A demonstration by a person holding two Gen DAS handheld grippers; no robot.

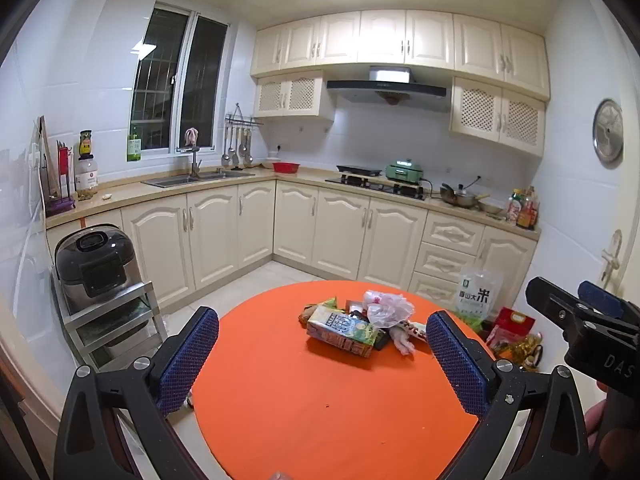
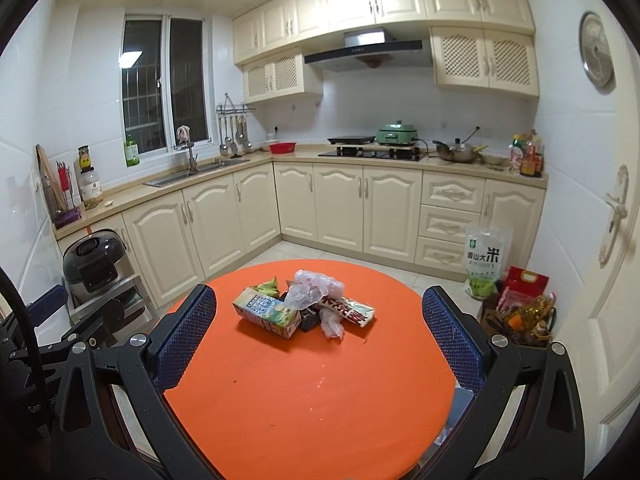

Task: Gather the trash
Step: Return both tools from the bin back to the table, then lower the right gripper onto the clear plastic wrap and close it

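From your left wrist camera, your left gripper (image 1: pixel 322 352) gapes wide and empty over the orange table (image 1: pixel 320 408); the trash pile (image 1: pixel 360 326) lies beyond its fingers. From your right wrist camera, your right gripper (image 2: pixel 320 340) is equally spread, holding nothing, with the milk carton (image 2: pixel 266 312) ahead.

A smooth, slightly glossy orange table (image 2: pixel 312 400) carries a printed cardboard carton (image 2: pixel 266 312) and, at its two o'clock, a crinkled clear plastic bag (image 2: pixel 316 286), flanked by knobbly blue pads (image 2: pixel 186 334).
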